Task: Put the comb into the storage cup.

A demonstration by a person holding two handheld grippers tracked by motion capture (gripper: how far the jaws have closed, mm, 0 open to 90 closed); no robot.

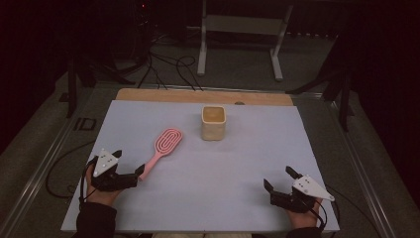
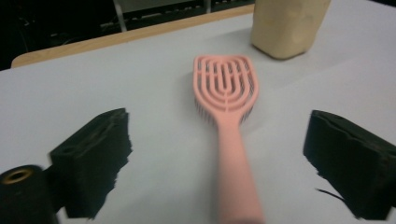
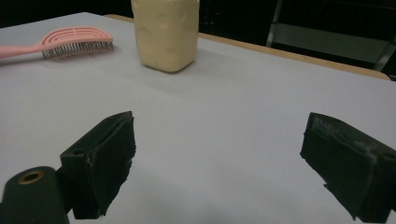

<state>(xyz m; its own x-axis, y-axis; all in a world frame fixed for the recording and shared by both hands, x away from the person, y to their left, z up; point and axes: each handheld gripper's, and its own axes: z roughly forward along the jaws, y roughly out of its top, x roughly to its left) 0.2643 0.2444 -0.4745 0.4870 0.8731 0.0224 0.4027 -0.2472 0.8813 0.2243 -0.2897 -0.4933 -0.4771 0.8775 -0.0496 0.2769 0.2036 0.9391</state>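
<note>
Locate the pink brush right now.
High view: brush lies left of centre on the white mat, handle toward the open left gripper, cream cup to its right.

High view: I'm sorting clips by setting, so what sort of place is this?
Probably a lab or recording workspace, not a home: a white-topped table in a dark room, loose cables across the floor behind it, and a metal stand frame at the back.

Pink brush, cream cup, pale surface

You are looking at a salmon-pink hairbrush [image 1: 164, 144] with a looping slotted pattern on its head and dark bristles underneath, and a plain cream-yellow cup [image 1: 213, 122]. The surface [image 1: 247, 163] is showing pale lilac-white with a tan wooden strip along its far edge. Your left hand-held gripper [image 1: 130, 167] and right hand-held gripper [image 1: 280, 179] are showing black jaws under light grey plates.
</note>
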